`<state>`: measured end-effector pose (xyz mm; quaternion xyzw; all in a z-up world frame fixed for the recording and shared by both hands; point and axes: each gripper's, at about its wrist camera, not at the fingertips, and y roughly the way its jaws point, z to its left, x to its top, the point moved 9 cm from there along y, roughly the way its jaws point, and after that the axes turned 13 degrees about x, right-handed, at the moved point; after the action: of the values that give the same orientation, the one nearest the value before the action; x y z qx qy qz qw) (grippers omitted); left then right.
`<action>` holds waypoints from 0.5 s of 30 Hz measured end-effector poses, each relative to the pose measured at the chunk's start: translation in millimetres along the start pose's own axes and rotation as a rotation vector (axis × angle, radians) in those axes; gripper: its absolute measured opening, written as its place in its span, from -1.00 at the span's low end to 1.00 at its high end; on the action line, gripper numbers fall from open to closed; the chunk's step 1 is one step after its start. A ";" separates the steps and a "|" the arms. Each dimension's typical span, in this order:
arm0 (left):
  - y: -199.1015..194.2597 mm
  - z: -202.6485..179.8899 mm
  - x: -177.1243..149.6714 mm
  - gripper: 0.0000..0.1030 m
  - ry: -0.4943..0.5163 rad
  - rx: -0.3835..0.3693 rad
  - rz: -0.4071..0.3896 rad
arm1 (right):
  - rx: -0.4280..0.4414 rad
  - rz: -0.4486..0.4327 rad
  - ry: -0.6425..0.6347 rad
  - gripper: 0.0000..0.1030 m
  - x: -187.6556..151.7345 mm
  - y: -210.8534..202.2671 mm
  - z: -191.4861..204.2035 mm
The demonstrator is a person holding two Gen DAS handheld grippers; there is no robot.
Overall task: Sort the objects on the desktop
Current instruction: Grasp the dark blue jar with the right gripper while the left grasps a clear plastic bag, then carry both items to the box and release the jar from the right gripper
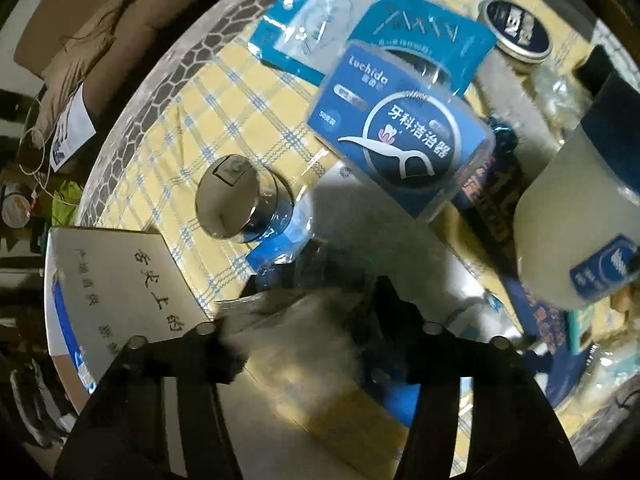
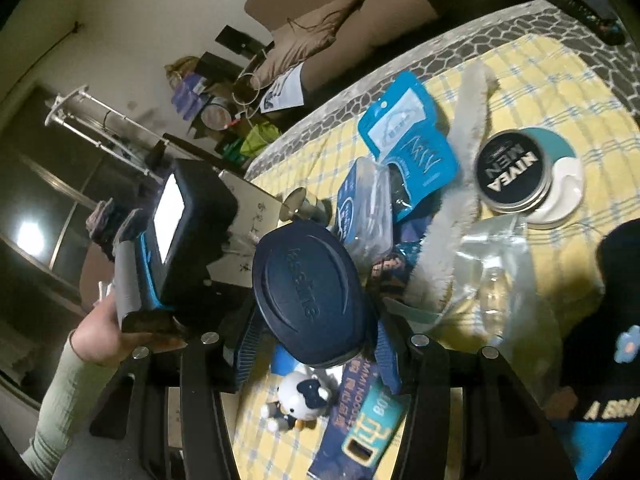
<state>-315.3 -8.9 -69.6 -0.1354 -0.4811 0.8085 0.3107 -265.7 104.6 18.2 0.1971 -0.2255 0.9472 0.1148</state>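
One cat figurine (image 2: 298,402), right view only.

So the table (image 1: 132,120) has a grey cobblestone-pattern edge and a yellow plaid cloth (image 1: 224,92) with blue lines over the middle. Lying on the cloth: a blue zip pouch (image 1: 360,28) of floss picks, a Nivea Men tin (image 2: 512,172) sitting on a white-and-teal dish (image 2: 568,184), a shiny metal knob thing (image 1: 236,200), a clear plastic bag (image 2: 496,268), a little white cat figurine (image 2: 300,398), and a dark blue snack packet (image 2: 360,428). A white booklet with Chinese writing (image 1: 120,280) sits at the table's edge.
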 end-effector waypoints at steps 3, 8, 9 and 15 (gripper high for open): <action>-17.0 17.2 -9.5 -0.06 -0.043 0.006 -0.020 | -0.002 0.001 -0.007 0.00 -2.5 -8.5 9.8; -82.6 62.3 -44.1 -0.06 -0.146 -0.033 -0.126 | 0.012 0.005 -0.023 0.00 -3.8 -14.4 42.4; -97.1 70.2 -55.5 -0.06 -0.162 -0.043 -0.144 | 0.015 0.007 -0.038 0.00 -4.8 -14.8 55.3; -148.4 128.2 -170.4 -0.06 -0.236 -0.014 -0.148 | 0.051 0.055 -0.105 0.00 -20.8 8.3 136.7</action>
<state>-195.2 -154.6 108.8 -0.0056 -0.5288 0.7902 0.3099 -205.6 30.1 118.4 0.2433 -0.2124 0.9437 0.0716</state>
